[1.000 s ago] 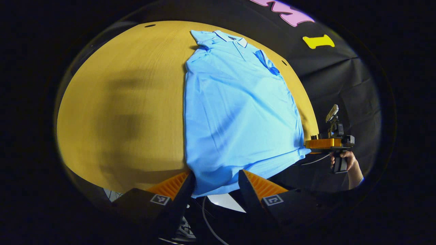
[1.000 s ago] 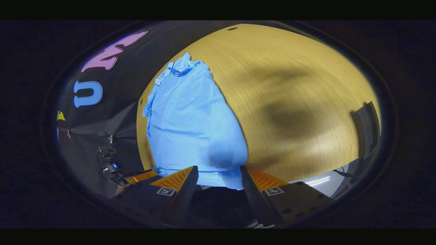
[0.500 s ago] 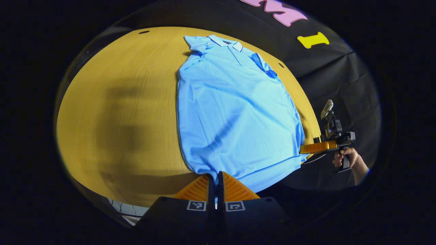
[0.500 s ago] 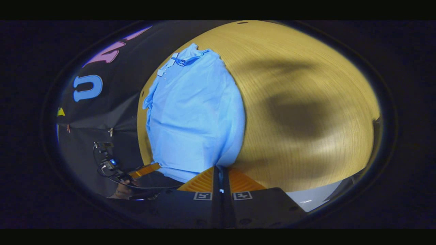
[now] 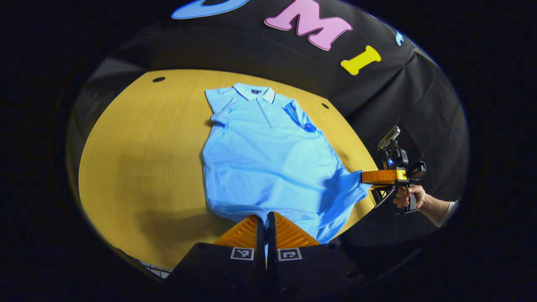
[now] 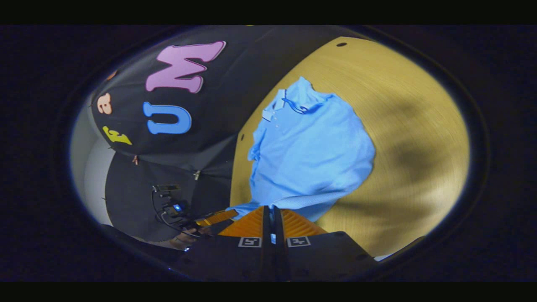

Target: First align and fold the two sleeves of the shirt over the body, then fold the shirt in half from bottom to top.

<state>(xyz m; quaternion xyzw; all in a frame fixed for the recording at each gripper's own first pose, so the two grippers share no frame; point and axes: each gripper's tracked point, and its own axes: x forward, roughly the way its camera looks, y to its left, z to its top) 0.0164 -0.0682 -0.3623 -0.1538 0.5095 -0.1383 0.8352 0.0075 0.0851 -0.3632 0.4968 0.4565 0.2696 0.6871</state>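
Observation:
A light blue polo shirt lies on the yellow wooden table, collar at the far end, both sleeves folded onto the body. My left gripper is shut on the near hem at one bottom corner. The right gripper, held by a hand, pinches the hem's other corner at the table's right edge. In the right gripper view the shirt stretches away from my right gripper, which is shut on the hem. The left gripper shows low on the left, at the hem.
Small dark holes mark the table's far corners. The black cloth wall hangs close behind and beside the table. Bare wood spreads beside the shirt on the side away from the wall.
Both grippers went from open around the hanging hem to shut on it. They have since risen with the hem, and the shirt looks smaller and farther off.

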